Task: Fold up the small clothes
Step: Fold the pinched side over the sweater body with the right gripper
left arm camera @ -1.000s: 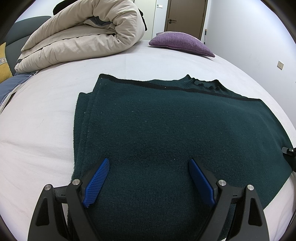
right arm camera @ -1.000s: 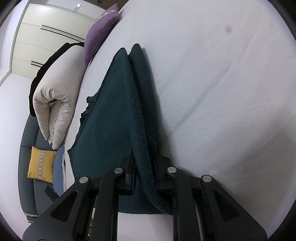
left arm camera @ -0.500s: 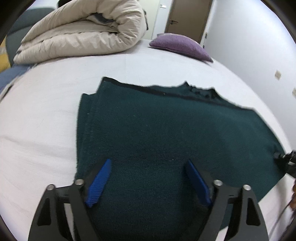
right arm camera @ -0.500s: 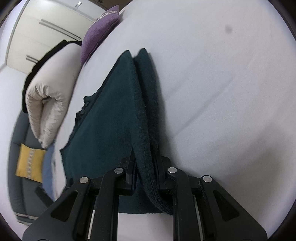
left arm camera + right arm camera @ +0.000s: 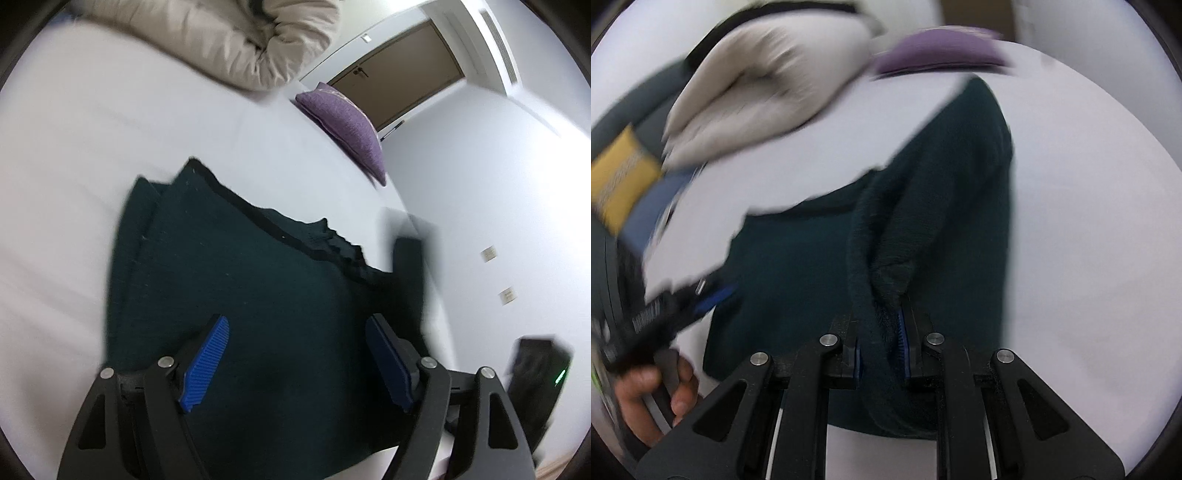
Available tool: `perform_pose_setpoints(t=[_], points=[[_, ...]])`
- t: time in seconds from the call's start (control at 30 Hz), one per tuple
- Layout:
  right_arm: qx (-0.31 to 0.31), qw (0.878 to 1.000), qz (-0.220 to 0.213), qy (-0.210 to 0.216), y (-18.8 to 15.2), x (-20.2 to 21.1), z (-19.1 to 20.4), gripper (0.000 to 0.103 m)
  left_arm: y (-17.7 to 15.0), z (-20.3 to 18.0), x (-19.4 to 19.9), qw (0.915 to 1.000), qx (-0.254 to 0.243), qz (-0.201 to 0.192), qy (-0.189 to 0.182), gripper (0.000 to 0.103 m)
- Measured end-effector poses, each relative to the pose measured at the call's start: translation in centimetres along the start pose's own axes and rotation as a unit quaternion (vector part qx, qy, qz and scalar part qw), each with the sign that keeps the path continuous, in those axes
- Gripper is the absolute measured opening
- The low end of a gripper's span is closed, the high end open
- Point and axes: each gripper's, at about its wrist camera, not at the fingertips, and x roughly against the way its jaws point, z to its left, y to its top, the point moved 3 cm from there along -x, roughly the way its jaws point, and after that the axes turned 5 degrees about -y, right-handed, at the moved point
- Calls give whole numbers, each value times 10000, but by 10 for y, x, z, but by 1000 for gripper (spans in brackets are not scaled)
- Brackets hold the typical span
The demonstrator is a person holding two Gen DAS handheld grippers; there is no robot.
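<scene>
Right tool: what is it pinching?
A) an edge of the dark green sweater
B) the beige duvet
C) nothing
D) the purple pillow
A: the right tool is shut on a lifted fold of the sweater, with knit fabric running between its fingers.

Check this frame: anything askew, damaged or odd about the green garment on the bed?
Nothing damaged. The dark green sweater has one edge lifted, pinched in the right gripper; the rest lies flat on the white bed.
</scene>
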Motion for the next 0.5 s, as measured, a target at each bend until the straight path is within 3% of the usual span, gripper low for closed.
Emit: perform_pose_setpoints(t=[0.17, 0.23, 0.37, 0.5], points=[[339, 9957, 497, 706, -16, -49, 64, 14, 7, 5, -18, 9992, 233, 275, -168, 87], [674, 9956, 329, 567, -23, -50, 78, 16, 8, 1, -28, 9988, 200, 420, -142, 88], [349, 9947, 321, 913, -23, -46, 66, 17, 10, -10, -49, 9975, 212, 668, -122, 90], [468, 9948, 170, 884, -25, -40, 58, 17, 7, -25, -73, 9949, -36, 978, 246, 90]])
